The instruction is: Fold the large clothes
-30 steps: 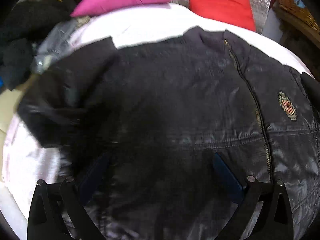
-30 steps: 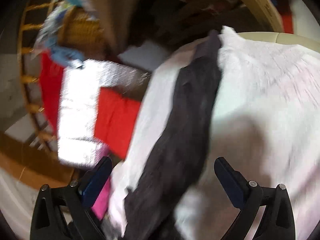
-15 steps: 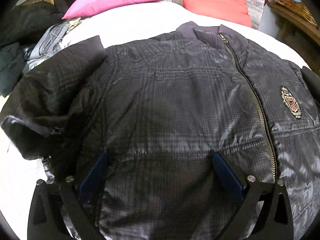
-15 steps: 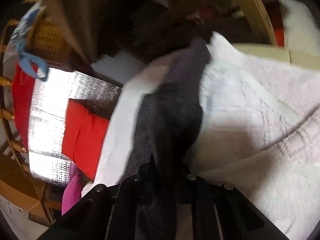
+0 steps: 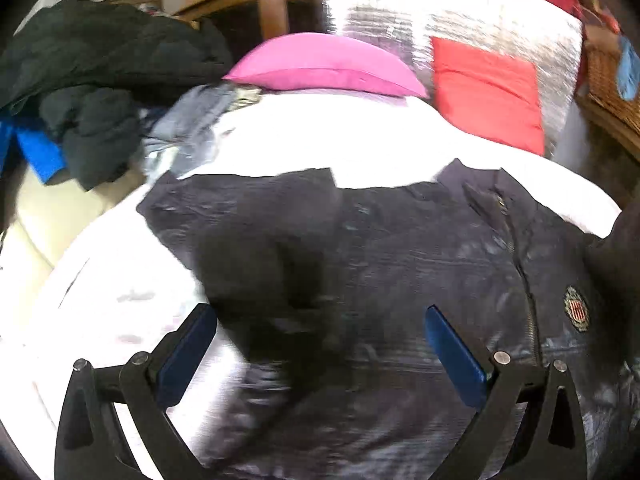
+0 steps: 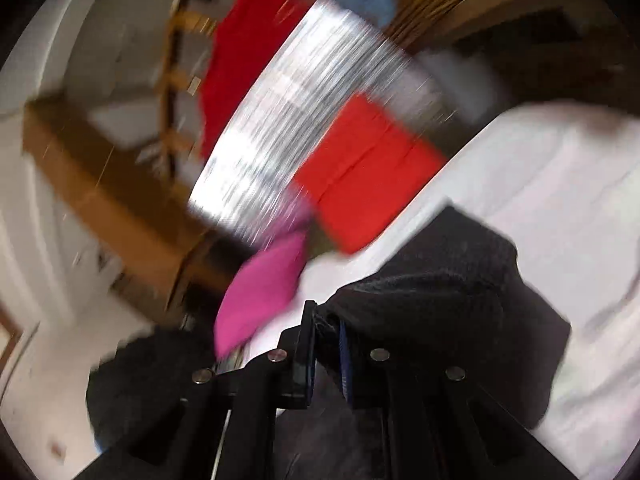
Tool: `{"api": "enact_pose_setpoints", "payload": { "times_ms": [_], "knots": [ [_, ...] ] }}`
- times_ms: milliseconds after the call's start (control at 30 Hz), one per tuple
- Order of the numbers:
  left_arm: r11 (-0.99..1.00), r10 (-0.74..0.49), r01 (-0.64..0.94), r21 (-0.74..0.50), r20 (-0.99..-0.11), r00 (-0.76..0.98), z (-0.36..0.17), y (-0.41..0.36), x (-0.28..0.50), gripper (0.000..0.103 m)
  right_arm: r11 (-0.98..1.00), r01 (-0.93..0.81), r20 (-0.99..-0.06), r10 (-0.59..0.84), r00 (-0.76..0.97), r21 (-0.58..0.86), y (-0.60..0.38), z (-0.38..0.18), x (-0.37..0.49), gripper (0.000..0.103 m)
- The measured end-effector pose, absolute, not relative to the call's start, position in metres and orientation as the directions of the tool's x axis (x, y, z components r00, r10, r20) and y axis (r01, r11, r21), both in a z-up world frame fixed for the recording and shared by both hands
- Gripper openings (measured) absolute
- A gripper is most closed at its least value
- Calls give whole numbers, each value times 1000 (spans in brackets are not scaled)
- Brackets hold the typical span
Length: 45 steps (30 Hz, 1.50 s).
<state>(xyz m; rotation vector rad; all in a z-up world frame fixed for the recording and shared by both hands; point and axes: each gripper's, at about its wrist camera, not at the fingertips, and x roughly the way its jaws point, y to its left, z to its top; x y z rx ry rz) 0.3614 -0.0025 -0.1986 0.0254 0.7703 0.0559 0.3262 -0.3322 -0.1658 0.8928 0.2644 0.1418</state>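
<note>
The jacket (image 5: 400, 280) lies spread front-up on the white bed (image 5: 360, 136), and I take it as my landmark for everything else. Far to its left, off the bed's edge, I see a heap of dark clothes (image 5: 100, 80) with a patch of blue fabric (image 5: 40, 152) below it. Nearer the jacket's upper left corner sits a crumpled grey garment (image 5: 188, 128). My left tool (image 5: 320, 344) hovers over the jacket's lower left part, its blue pads wide apart and holding nothing; one pad sits over the white sheet just left of the jacket, the other over the dark fabric. Beyond the jacket's top edge rests a pink pillow (image 5: 328, 68), and right of that a red cushion (image 5: 492, 92) leans on a silvery panel (image 5: 460, 20). The zipper (image 5: 524, 280) runs down the jacket's right half, with a round crest badge (image 5: 576, 308) just right of it. A wicker piece (image 5: 612, 92) stands past the jacket's far right corner.

In the right wrist view, heavily blurred, my right tool (image 6: 326, 356) is clamped on a dark fold of the jacket (image 6: 460, 300), which bunches up over the white bed (image 6: 560, 184). The pink pillow (image 6: 260, 296) and red cushion (image 6: 368, 172) lie left of and above that fold.
</note>
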Motion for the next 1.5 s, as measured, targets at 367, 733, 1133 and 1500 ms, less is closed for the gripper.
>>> {"api": "enact_pose_setpoints", "payload": {
  "times_ms": [367,733,1133,1500],
  "knots": [
    [994,80,-108,-4,-645,760,-188,37,350,103,492,109,-442,634,635,864,-169,-304,367,77],
    [963,-262,156,-221,-618,741,-186,-27,349,103,644,250,-441,152,885,723,-311,-246,276,78],
    [954,-222,298,-18,-712,666,-226,-155,395,103,637,387,-617,181,766,667,-361,-308,349,41],
    [967,-252,185,-173,-721,645,-210,-79,404,30,758,397,-617,9,787,517,-338,-271,330,25]
  ]
}}
